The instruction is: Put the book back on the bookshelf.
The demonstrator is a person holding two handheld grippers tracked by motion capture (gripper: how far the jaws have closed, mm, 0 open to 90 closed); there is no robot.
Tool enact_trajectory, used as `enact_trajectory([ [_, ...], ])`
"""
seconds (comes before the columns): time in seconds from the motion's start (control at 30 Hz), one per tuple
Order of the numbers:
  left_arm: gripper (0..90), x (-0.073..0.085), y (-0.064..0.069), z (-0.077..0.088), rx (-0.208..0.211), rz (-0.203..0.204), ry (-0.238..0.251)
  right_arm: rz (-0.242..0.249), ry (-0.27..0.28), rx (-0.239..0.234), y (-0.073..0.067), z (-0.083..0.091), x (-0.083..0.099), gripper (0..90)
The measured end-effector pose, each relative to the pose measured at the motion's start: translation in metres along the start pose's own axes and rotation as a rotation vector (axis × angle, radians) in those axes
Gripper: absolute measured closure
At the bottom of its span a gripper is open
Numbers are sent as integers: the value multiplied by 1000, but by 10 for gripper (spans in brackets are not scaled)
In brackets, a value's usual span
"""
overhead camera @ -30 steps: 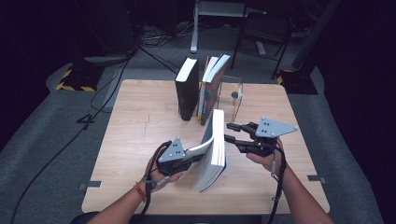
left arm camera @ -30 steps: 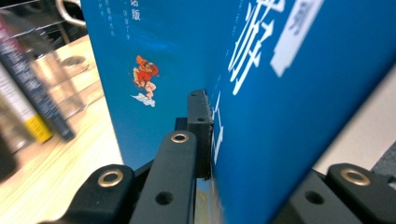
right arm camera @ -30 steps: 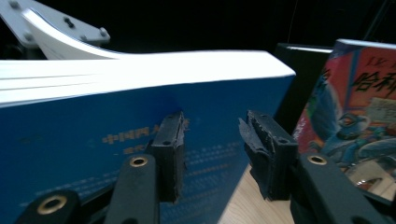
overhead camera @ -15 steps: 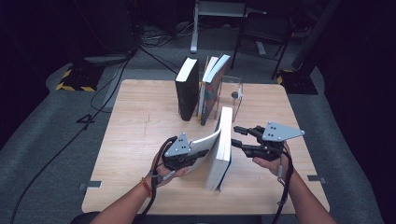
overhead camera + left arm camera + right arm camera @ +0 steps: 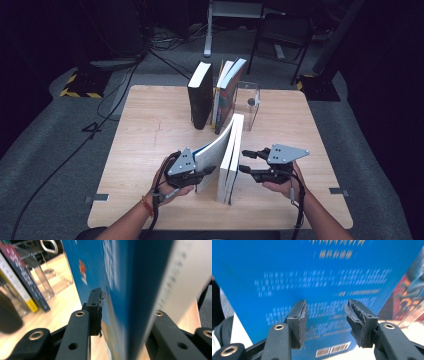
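A blue paperback (image 5: 231,159) stands on its edge on the wooden table (image 5: 150,130) near the front. Its front cover (image 5: 212,150) bows away to the left. My left gripper (image 5: 210,172) sits at that cover. In the left gripper view the blue cover (image 5: 117,277) runs between the jaws of my left gripper (image 5: 123,312), which have just been opening; one pad (image 5: 96,312) lies beside it and the other is hidden. My right gripper (image 5: 245,161) hovers just right of the book, its jaws opening with nothing between them. The right gripper (image 5: 325,320) faces the back cover (image 5: 317,277).
A black book (image 5: 200,100) and two leaning books (image 5: 227,92) stand at the back of the table against a clear acrylic bookend (image 5: 251,102). Cables and a metal stand lie on the dark floor beyond. Bare wood lies left and right of the hands.
The blue book has swung from leaning left to standing upright. The right gripper has come down beside it. The left gripper's jaws have spread apart at the cover.
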State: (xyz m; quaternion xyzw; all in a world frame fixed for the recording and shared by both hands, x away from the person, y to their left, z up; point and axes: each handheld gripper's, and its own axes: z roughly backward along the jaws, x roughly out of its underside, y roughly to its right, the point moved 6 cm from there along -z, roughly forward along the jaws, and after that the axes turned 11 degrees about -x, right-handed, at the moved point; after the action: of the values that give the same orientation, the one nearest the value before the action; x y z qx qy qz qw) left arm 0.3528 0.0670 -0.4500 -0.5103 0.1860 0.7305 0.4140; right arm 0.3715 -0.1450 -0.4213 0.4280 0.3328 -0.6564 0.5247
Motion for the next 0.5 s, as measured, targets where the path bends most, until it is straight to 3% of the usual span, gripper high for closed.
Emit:
enact_trajectory([
  [0.17,588,17,8,7,6,-25,-58,-13,-56,-30,-9,-10,19,507],
  [0.37,454,35,23,4,18,-64,-143,-28,-96,-43,-11,-22,35,498],
  [0.5,335,40,28,-1,38,-54,-170,-34,-112,-44,-11,-28,43,491],
])
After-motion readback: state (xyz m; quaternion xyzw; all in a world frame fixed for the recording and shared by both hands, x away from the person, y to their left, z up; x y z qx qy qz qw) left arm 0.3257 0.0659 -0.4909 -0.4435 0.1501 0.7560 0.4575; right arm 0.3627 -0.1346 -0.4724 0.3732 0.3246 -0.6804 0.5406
